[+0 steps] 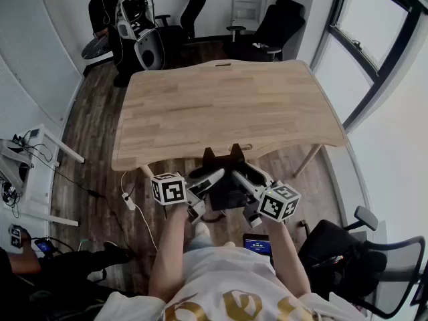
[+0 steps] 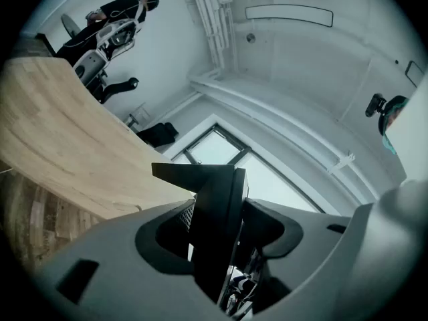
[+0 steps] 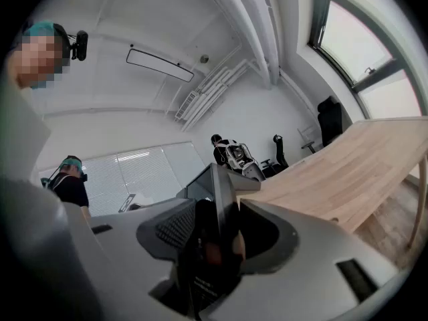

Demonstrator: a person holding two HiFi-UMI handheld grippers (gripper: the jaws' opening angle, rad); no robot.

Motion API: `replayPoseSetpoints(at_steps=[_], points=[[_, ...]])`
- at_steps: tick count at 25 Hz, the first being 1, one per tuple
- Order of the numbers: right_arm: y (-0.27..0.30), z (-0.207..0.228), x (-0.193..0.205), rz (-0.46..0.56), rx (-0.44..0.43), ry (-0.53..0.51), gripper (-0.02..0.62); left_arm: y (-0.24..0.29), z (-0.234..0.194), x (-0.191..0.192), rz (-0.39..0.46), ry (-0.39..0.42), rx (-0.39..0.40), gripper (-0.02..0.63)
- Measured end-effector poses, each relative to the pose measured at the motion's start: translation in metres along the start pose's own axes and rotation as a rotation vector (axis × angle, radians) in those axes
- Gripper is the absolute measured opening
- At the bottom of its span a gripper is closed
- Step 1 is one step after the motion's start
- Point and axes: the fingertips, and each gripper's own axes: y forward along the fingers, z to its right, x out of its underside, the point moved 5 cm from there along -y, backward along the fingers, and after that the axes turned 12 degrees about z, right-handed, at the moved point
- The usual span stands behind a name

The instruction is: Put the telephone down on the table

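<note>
A black telephone (image 1: 224, 160) hangs in the air just short of the near edge of the light wooden table (image 1: 221, 105), below the level of its top. My left gripper (image 1: 211, 179) is shut on its left side and my right gripper (image 1: 243, 179) is shut on its right side. In the left gripper view the telephone (image 2: 217, 206) is a dark slab wedged between the jaws of the left gripper (image 2: 215, 246). Seen from the right gripper view, the telephone (image 3: 208, 196) fills the gap of the right gripper (image 3: 214, 243). Its lower part is hidden by the jaws.
Black office chairs (image 1: 271, 29) stand beyond the table's far edge. A person with equipment (image 1: 124, 19) stands at the back left. Cables and a power strip (image 1: 127, 199) lie on the floor at the left. Another chair (image 1: 361, 259) is at my lower right, windows (image 1: 381, 39) on the right.
</note>
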Motion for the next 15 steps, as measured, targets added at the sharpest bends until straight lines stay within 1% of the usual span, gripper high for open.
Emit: replayPoseSetpoints(at_steps=[10, 15], points=[[-0.0070, -0.0038, 0.0049, 0.000, -0.002, 0.006, 0.198, -0.0053, 0.0052, 0.0059, -0.007, -0.001, -0.004, 0.216], [-0.0005, 0.0010, 0.0093, -0.016, 0.012, 0.020, 0.198, -0.0042, -0.0039, 0.0059, -0.020, -0.006, -0.023, 0.216]])
